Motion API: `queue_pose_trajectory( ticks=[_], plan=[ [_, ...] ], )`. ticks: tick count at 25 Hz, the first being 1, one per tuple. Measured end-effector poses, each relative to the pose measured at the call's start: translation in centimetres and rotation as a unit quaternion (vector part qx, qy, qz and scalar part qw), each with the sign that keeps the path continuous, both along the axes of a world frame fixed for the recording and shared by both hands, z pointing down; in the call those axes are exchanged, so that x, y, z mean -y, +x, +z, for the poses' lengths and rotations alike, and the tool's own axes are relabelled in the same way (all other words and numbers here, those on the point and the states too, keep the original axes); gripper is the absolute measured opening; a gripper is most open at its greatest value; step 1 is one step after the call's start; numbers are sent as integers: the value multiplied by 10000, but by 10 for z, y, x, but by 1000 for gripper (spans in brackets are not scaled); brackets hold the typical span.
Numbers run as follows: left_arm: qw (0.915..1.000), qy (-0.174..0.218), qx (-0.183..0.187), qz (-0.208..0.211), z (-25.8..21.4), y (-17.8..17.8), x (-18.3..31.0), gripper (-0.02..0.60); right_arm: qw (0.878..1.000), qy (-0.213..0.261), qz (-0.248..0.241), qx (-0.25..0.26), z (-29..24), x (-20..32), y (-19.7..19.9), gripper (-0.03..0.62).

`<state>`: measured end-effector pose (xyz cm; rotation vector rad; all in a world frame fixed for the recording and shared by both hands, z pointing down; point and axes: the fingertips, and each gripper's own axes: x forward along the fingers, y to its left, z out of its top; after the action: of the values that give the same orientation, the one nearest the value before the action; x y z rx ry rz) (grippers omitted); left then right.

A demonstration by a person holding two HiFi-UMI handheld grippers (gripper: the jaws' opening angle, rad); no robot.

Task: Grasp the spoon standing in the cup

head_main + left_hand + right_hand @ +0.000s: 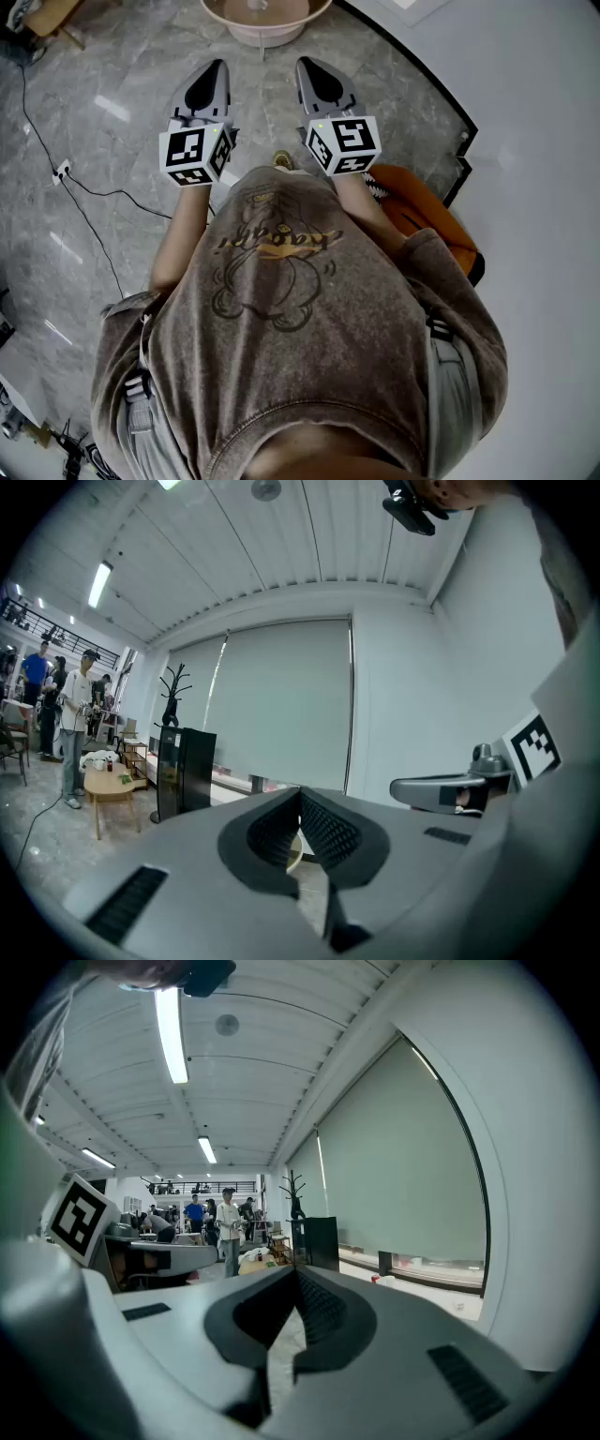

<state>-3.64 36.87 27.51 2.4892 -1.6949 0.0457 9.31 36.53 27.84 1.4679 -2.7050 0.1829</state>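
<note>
No cup and no spoon show in any view. In the head view my left gripper (216, 66) and my right gripper (307, 64) are held side by side in front of the person's chest, pointing forward, above the grey marble floor. The left gripper (300, 791) has its jaws together with nothing between them. So does the right gripper (296, 1271). Each gripper view catches the other gripper at its side: the right gripper (441, 792) and the left gripper (159, 1258).
A round pale table (265, 28) stands just ahead of the gripper tips. An orange and black object (422, 211) sits at the person's right. A cable (94, 192) runs over the floor at left. Farther off are a black cabinet (183, 766), a low wooden table (111, 785) and several people.
</note>
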Motion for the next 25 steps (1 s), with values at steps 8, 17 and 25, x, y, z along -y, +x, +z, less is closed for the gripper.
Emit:
queue_pose_trajectory(
  ticks=[8,17,25],
  plan=[
    [9999,-11,-52,-119,2,8,16,17,9994,-59,-222,246,1,13,3,17],
    [9991,-66,-8,-425,12,20,47,17,9983,-84,-523,260,7,46,26,17],
    [9982,-36,-54,-593,14,22,85,17,9972,-168,-679,262,19,86,31,17]
  ],
)
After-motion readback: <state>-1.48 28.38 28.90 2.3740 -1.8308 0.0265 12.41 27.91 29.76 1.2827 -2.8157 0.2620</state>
